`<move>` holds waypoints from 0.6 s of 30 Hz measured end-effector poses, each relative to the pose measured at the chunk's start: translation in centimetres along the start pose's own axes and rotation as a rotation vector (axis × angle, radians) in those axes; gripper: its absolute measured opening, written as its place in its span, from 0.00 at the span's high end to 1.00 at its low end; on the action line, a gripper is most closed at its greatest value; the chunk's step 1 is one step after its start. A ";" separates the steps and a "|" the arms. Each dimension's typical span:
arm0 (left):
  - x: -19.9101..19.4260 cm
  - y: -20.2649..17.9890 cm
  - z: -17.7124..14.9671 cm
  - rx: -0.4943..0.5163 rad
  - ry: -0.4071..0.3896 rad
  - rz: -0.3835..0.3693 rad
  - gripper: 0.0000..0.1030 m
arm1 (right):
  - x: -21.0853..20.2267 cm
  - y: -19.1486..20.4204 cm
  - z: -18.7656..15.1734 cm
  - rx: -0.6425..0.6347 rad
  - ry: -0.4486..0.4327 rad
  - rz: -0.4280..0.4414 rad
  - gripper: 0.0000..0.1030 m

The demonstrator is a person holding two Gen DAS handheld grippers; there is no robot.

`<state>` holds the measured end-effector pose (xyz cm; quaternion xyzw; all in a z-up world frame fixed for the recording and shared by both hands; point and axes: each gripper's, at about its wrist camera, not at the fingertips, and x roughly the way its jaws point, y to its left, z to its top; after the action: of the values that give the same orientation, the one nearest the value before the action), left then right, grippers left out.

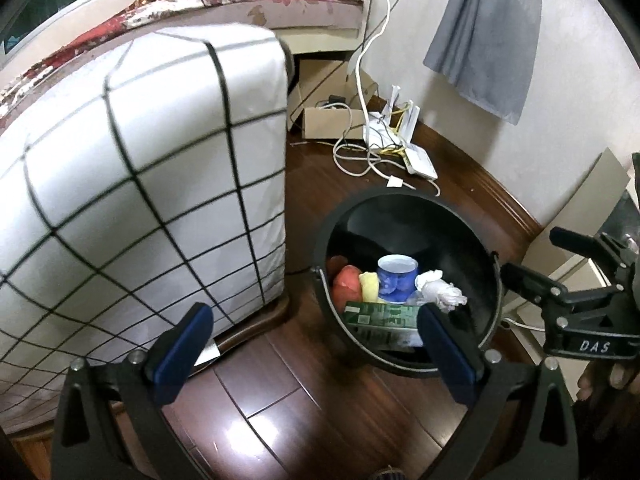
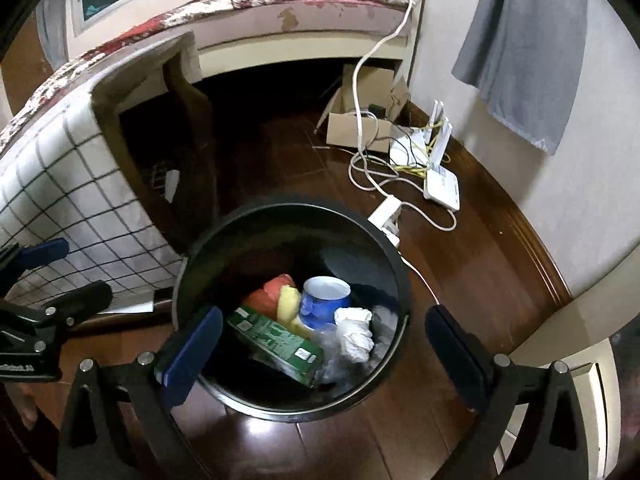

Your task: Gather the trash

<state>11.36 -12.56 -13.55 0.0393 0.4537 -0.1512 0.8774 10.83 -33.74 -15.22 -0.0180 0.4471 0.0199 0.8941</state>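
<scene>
A: Status on the bin?
B: Black bin (image 2: 384, 248) stands upright on the dark wood floor (image 2: 472, 272), just beside the corner of the grid-pattern bed cover (image 1: 152, 184). Trash is inside it: green carton (image 2: 276, 340) nearest the front wall, blue cup (image 2: 326, 300) behind the carton, crumpled white tissue (image 2: 354, 334) to the cup's right, red-orange wrapper (image 2: 276, 286) and a yellow piece (image 2: 290, 300) to the cup's left.
A: Grippers?
B: Left gripper (image 1: 316, 348) fingers spread wide, nothing between them, hanging over the bin's front-left rim. Right gripper (image 2: 320, 350) also spread wide and empty, centred over the bin's front rim.
A: Anything loose around the bin?
B: White power strip (image 2: 386, 212) touching the bin's far-right rim. Further behind the bin: white router (image 2: 440, 184), tangled cables (image 2: 376, 168), cardboard box (image 2: 352, 132). Grey cloth (image 2: 520, 48) hangs on the wall above those.
</scene>
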 end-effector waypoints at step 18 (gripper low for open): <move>-11.3 1.9 2.0 0.000 -0.151 0.024 0.01 | -11.8 5.2 1.8 0.022 -0.116 -0.027 0.01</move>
<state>7.34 -8.56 -3.41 0.0331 0.3855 -0.1432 0.9109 4.91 -28.72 -4.73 -0.0131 0.3944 0.0037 0.9188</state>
